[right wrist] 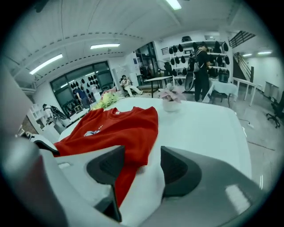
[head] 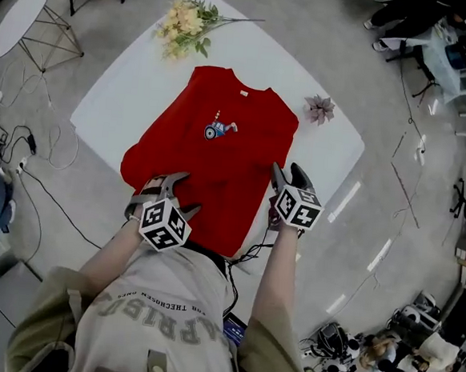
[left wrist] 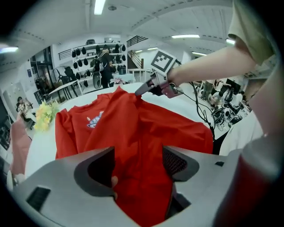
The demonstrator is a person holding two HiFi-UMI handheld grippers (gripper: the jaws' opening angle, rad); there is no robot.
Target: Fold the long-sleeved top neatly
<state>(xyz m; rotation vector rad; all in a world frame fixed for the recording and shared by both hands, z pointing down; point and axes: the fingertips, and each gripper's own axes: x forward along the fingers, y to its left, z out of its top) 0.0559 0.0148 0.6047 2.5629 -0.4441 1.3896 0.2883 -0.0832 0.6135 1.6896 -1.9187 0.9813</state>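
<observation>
**Hovering at the hem with both sets of jaws apart**

Far left, a small round side table stands on the floor, well off the white bench. On the bench's far left part lies a bunch of yellow flowers, just beyond the collar of the red long-sleeved top.

Now the left hand-held gripper: it's over the near left part of the top, pointing steeply down. Its own view shows the jaws wide apart, with red cloth lying between them and neither pad pressing on it. Nothing is held there.

The top lies across the middle of the bench, collar away from the person, small printed motif up, hem nearest the body. A raised crease runs through the cloth in the left gripper view.

Over to the right hand-held gripper, at the top's near right edge. Its jaws stand open too, the red edge under the left jaw, bare white bench under the right.

Further right, a pink flower sits near the top's right shoulder.
</observation>
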